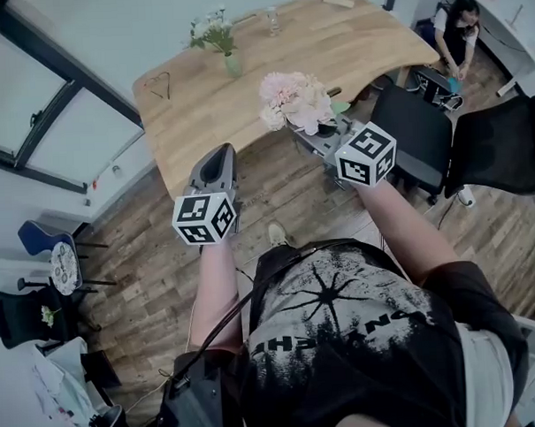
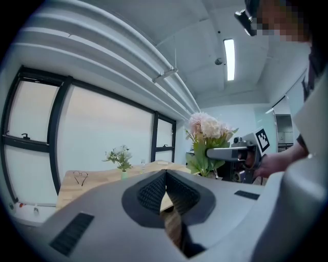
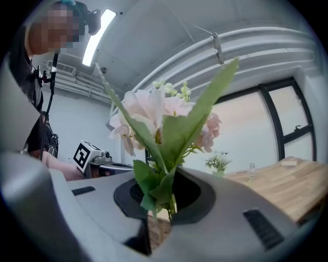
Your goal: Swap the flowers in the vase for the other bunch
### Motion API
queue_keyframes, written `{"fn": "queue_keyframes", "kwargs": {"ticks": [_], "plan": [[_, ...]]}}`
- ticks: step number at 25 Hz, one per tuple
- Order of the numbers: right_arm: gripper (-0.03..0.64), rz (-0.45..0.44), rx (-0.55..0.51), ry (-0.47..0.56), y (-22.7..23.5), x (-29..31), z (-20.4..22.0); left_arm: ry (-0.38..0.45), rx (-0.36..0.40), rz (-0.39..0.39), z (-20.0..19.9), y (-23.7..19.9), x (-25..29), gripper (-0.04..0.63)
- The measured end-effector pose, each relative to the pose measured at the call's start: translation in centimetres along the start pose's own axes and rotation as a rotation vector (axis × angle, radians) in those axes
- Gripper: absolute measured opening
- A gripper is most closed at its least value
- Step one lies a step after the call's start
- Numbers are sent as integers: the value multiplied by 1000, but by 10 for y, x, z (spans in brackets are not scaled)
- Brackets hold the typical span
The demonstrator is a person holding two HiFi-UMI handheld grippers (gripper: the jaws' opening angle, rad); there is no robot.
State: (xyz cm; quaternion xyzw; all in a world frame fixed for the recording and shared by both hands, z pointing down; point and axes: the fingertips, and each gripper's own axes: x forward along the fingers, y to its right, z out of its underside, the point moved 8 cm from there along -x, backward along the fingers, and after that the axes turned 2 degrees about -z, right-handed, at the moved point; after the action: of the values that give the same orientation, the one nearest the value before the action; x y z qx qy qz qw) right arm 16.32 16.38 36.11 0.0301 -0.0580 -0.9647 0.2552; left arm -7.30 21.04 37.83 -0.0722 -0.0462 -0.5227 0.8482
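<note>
**While the vase waits on the counter, the pink bunch sits in the right hand-held gripper**

Where its two jaws come together, the right hand-held gripper (image 3: 163,197) pinches the green stems of the pink bunch (image 3: 154,110). The leaves rise straight out of the narrow gap and the blooms stand upright above it. In the head view this bunch (image 1: 294,101) is held just off the near edge of the counter (image 1: 349,45).

The left hand-held gripper (image 2: 165,176) has its jaws pressed fully together with nothing between them. It is held beside the right one, short of the counter.

Two bunches are in view. The second is a white bunch (image 1: 211,29), which stands in the single green vase (image 1: 233,65) at the far side of the counter, well apart from both hand-held grippers. One small bottle (image 1: 272,22) stands near the vase.
</note>
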Motion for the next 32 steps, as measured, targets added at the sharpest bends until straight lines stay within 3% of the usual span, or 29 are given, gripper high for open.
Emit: {"fn": "queue_keyframes", "kwargs": {"ticks": [16,32], "plan": [[58,-1,24,8,10,12,11,-7,-13,-5,9,-14,13,14],[58,61,41,19,75,77,7,-12,-25,45,-7,-86,92,14]]}}
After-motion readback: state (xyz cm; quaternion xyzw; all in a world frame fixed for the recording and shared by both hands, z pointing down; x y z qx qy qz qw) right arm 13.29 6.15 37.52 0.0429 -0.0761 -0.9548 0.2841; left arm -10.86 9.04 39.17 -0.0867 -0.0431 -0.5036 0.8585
